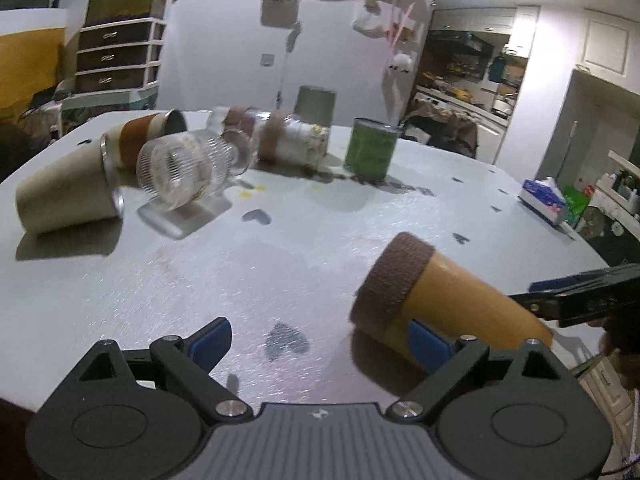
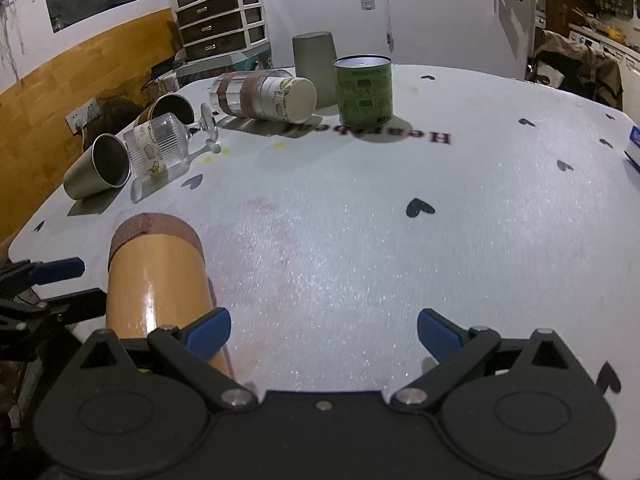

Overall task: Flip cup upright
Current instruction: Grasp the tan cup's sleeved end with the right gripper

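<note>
A tan cup with a brown band [image 1: 440,300] lies on its side on the white table, also in the right wrist view [image 2: 156,280]. My left gripper [image 1: 320,344] is open, the cup just beyond its right fingertip [image 1: 426,344]. My right gripper [image 2: 322,334] is open and empty, the cup lying beside its left fingertip [image 2: 210,332]. The right gripper's fingers [image 1: 568,292] show at the cup's far side in the left wrist view.
Further back lie a beige metal cup [image 2: 96,168], a ribbed glass [image 2: 160,144], a brown-banded cup [image 1: 144,136] and a taped paper cup [image 2: 264,94]. A green can [image 2: 364,92] and an upside-down grey cup [image 2: 314,64] stand behind. A tissue box [image 1: 544,200] sits at the right edge.
</note>
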A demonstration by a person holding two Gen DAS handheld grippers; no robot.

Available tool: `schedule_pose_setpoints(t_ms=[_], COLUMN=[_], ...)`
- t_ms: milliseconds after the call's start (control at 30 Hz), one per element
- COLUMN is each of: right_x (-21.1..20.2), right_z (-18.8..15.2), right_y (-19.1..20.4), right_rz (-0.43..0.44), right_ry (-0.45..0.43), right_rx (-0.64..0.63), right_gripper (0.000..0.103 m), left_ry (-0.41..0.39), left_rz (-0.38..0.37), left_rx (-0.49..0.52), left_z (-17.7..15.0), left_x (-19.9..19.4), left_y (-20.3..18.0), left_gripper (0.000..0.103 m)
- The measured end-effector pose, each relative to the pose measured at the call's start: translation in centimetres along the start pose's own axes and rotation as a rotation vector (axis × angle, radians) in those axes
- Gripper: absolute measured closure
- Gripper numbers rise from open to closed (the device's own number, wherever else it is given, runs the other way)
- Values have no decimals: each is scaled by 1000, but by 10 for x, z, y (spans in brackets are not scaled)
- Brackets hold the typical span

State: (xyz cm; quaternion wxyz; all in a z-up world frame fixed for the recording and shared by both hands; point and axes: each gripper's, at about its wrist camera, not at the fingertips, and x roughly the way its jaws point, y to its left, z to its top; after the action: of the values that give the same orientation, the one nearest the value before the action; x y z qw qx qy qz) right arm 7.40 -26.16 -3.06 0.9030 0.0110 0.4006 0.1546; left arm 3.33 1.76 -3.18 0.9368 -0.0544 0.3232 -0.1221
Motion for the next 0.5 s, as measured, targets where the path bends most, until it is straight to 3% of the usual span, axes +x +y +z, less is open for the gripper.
schedule_pose_setpoints(t_ms=[500], right_x=[6], right_z=[-8], right_y=[6], right_rz=[53], right_ry=[47], right_rx=[58], right_gripper=[6], left_ry=[6], left_rz=[-19], left_rx=[-97], left_z=[3], left_x=[25], left_y=[11], left_gripper=[8])
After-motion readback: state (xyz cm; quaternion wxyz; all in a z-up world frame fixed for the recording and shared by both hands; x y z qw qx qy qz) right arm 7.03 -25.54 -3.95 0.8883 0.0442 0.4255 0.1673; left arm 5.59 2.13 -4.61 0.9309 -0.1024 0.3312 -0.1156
